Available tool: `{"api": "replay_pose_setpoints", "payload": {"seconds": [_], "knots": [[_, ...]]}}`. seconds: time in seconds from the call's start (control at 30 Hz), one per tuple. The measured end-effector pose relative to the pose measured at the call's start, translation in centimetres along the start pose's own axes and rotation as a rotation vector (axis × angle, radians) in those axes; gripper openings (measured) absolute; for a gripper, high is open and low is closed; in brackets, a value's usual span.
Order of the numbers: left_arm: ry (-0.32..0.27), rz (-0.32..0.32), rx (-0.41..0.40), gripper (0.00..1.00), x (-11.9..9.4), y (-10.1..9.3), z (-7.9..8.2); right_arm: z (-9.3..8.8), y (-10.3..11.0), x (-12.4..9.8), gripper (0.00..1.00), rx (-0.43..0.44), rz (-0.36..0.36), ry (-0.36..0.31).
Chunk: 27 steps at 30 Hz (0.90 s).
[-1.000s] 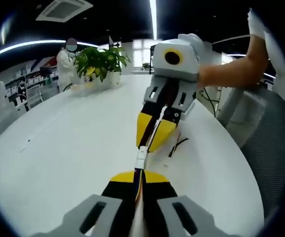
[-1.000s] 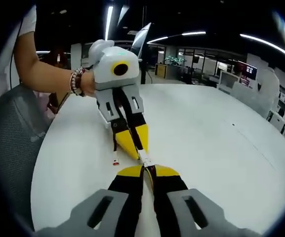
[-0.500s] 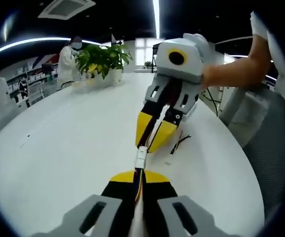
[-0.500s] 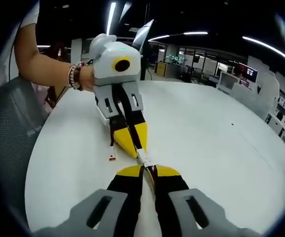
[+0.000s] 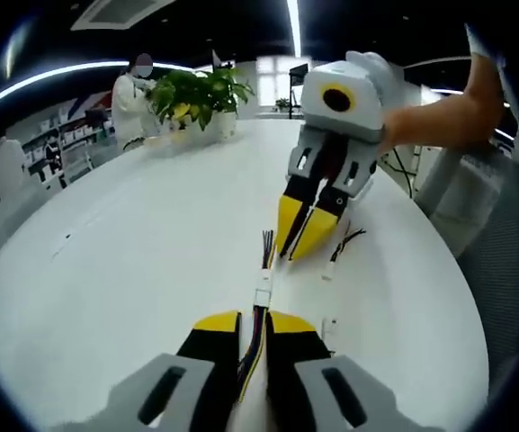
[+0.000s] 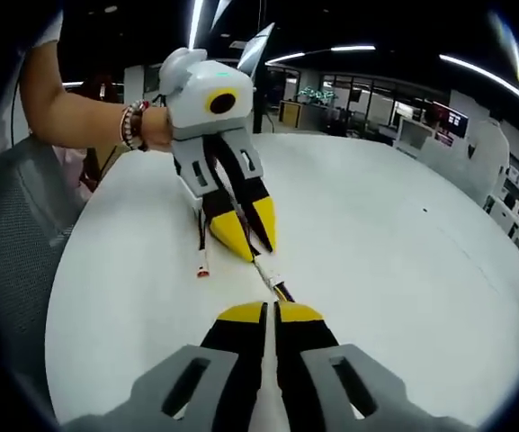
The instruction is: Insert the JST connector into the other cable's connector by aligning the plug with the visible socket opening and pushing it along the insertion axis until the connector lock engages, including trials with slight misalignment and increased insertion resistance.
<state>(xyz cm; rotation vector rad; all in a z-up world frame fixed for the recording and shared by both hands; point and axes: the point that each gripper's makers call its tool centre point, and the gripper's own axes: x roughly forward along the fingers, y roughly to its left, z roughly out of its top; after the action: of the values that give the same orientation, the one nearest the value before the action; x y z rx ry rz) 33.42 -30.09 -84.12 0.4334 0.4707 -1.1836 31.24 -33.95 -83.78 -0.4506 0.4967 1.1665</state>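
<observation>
White connector [image 5: 263,295] is being held by the closed left hand-held gripper [image 5: 252,324]; the closed right hand-held gripper [image 5: 300,241], apparently empty, is being judged to need regrasping.

— What did the right gripper view show?
— The right gripper [image 6: 269,314], jaws closed together, over a white table [image 6: 403,270].
— And ahead?
— The left gripper [image 6: 246,236] pinched a cable, its white connector [image 6: 269,273] lying between both tips.
</observation>
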Motion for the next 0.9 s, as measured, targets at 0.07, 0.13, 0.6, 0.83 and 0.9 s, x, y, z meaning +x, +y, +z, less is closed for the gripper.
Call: {"api": "replay_pose_setpoints", "payload": {"seconds": [0.07, 0.13, 0.6, 0.83, 0.9], "knots": [[-0.002, 0.002, -0.005, 0.08, -0.1, 0.1, 0.1, 0.1, -0.1, -0.1, 0.01, 0.013, 0.000, -0.006], [-0.001, 0.005, -0.003, 0.08, -0.1, 0.2, 0.1, 0.1, -0.2, -0.2, 0.01, 0.014, -0.007, -0.005], [-0.012, 0.022, -0.036, 0.10, -1.0, 0.6, 1.2, 0.7, -1.1, -1.1, 0.06, 0.071, -0.038, -0.040], [-0.044, 0.032, -0.049, 0.13, -2.5, 0.7, 2.9, 1.0, -0.7, -1.9, 0.09, 0.090, -0.057, -0.035], [-0.047, 0.040, -0.049, 0.13, -3.3, 0.6, 3.1, 1.5, -0.5, -2.1, 0.11, 0.096, -0.058, -0.046]]}}
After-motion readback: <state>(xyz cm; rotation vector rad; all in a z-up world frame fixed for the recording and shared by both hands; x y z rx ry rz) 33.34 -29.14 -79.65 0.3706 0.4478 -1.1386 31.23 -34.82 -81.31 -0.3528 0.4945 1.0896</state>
